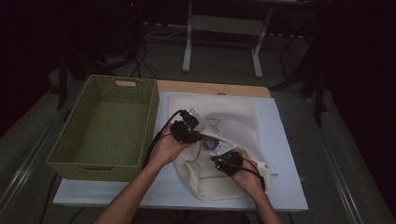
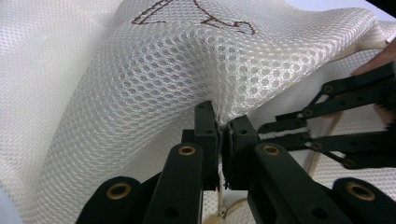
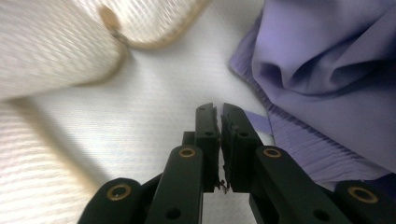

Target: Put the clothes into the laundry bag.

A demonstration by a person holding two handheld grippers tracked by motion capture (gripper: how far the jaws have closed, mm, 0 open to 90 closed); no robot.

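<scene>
Mesh fills my left gripper view: the cream mesh laundry bag [image 2: 154, 79] rises in a tent from the jaws of my left gripper [image 2: 219, 130], which are pressed together on a fold of its netting, a brown stitched outline [image 2: 196, 18] showing higher up the cloth. From the high view I see the bag [image 1: 233, 121] spread across the white table top [image 1: 280, 140], with my left gripper [image 1: 189, 128] lifting the near-left part of its mouth and my right gripper [image 1: 226, 161] just beside it, lower and to the right, both over the bag's bunched front end. A bit of purple cloth [image 1: 210, 142] peeks out between the two grippers. In my right gripper view the purple garment [image 3: 327, 70] lies folded at the right, inside the bag on its pale lining, and the bag's tan-edged rim [image 3: 154, 39] curves across the top. My right gripper [image 3: 219, 114] has its jaws drawn nearly together with only a thin slit between them; I cannot tell whether they pinch anything. To the left of the bag sits the green woven basket [image 1: 70, 149], well apart from both grippers.
</scene>
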